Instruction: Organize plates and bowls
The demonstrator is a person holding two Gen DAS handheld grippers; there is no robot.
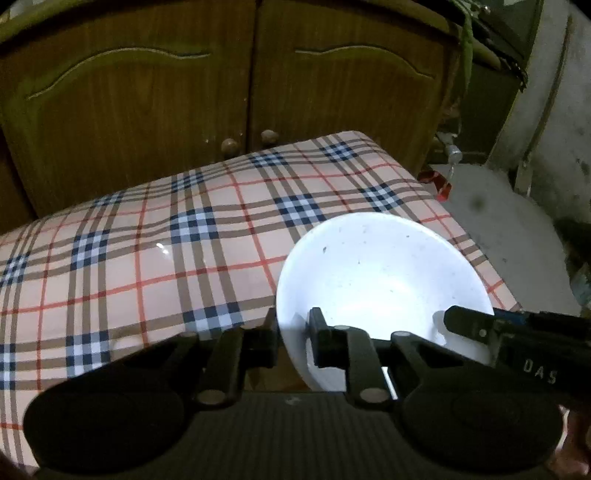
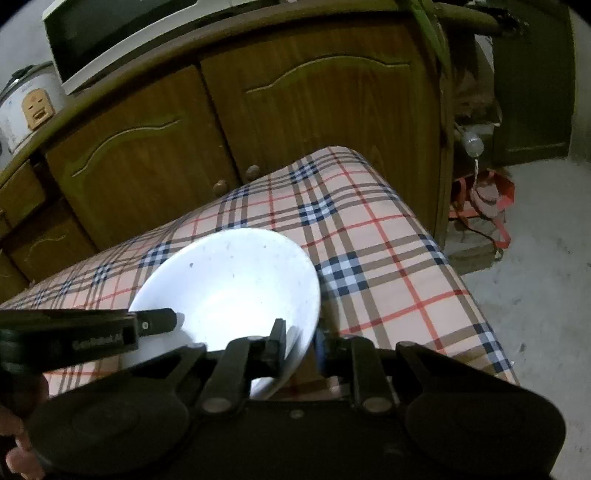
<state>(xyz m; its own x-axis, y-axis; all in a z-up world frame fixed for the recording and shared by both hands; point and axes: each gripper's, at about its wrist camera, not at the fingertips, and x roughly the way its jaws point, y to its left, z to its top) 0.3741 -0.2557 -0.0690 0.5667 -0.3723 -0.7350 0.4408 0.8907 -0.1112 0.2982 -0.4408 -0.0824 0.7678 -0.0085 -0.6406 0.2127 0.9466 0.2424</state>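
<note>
A white bowl [image 1: 384, 280] sits over the near right part of the plaid-covered table [image 1: 147, 258]. My left gripper [image 1: 293, 338] is shut on the bowl's left rim, one finger inside the bowl and one outside. My right gripper [image 2: 299, 343] is shut on the opposite rim of the same bowl [image 2: 229, 284], also with one finger on each side of the wall. Each gripper shows in the other's view: the right gripper [image 1: 458, 319] reaches in from the right, the left gripper [image 2: 159, 319] from the left. Whether the bowl's base touches the cloth is hidden.
Right behind the table stands a wooden cabinet [image 1: 258, 92] with two knobbed doors. On top of it are a microwave [image 2: 122, 33] and a rice cooker [image 2: 29, 107]. A red bag [image 2: 487, 206] lies on the grey floor [image 2: 535, 295] to the table's right.
</note>
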